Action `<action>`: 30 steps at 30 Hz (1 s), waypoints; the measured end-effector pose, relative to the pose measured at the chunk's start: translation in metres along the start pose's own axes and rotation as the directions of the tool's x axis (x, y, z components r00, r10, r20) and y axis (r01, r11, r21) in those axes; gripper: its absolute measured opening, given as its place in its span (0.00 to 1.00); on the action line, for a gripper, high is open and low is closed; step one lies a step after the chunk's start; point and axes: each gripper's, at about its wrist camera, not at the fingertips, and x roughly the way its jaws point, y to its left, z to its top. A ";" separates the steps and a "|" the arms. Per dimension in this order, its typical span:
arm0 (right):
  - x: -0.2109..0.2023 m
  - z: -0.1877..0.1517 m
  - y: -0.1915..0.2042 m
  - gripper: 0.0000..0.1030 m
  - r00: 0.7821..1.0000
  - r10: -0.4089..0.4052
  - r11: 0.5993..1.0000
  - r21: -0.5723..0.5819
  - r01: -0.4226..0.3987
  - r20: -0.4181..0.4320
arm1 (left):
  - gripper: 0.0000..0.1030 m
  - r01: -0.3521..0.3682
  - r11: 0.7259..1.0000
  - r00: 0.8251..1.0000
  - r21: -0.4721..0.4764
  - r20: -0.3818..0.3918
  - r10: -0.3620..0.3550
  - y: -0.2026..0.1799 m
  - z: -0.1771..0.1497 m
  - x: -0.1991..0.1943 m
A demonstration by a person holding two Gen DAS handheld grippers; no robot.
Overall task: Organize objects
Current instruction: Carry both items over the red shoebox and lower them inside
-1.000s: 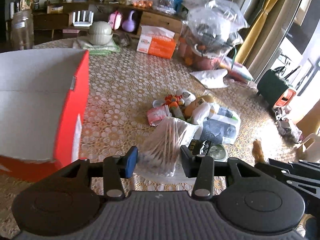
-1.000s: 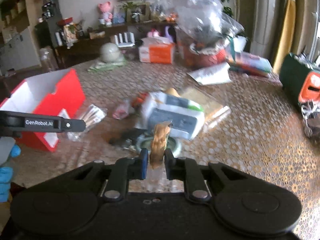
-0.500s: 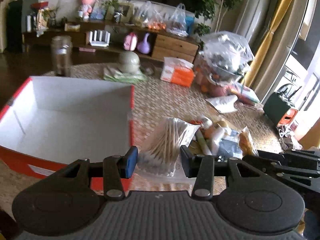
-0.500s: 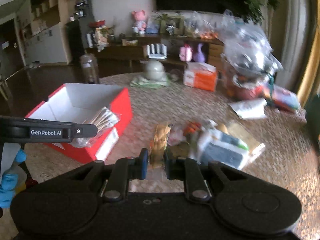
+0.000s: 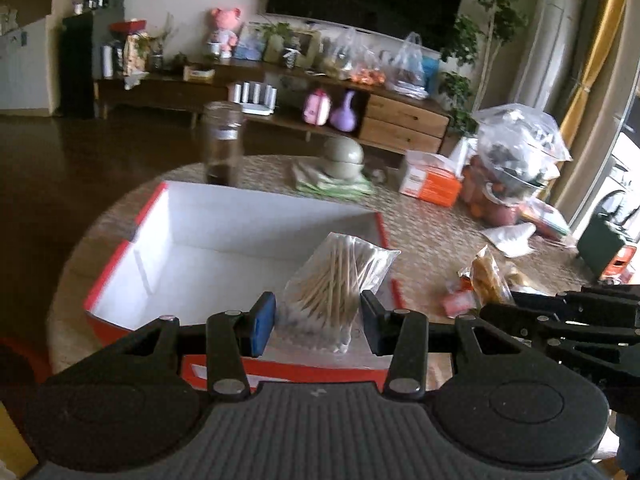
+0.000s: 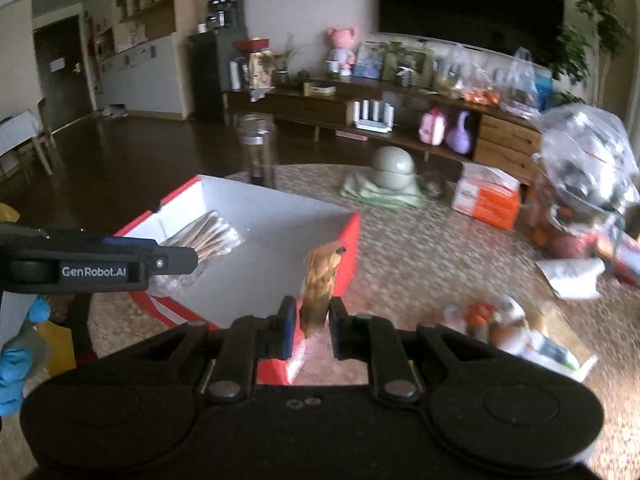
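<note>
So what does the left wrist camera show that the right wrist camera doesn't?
Only the left wrist view shows the dark green case on the floor at the far right. Only the right wrist view shows the blue-gloved hand and the dark doorway. Both show the red cardboard box with a white inside, the left gripper holding the clear bag of cotton swabs, and the glass jar.

Both hands have moved from the pile of things to the red box near the table's left edge. The bag of cotton swabs now hangs over the box's white inside. The brown snack packet now seems to be over the box's near right corner.
</note>
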 end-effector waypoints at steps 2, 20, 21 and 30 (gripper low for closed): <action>0.009 0.007 0.009 0.16 1.000 0.017 1.000 -0.016 -0.017 0.002 | 0.43 -0.025 1.000 1.000 0.003 -0.001 0.025 0.011 0.004 0.003; 0.132 0.028 0.054 0.16 0.975 0.075 0.997 -0.019 -0.081 -0.208 | 0.43 -0.178 0.982 0.972 0.060 -0.142 0.185 0.081 0.027 0.093; 0.138 0.027 0.055 0.16 0.971 0.075 0.996 -0.021 -0.081 -0.226 | 0.43 -0.179 0.981 0.970 0.069 -0.156 0.187 0.082 0.029 0.099; 0.180 0.026 0.053 0.16 0.929 0.099 0.995 0.042 -0.090 -0.356 | 0.43 -0.184 0.972 0.937 0.148 -0.273 0.219 0.076 0.040 0.149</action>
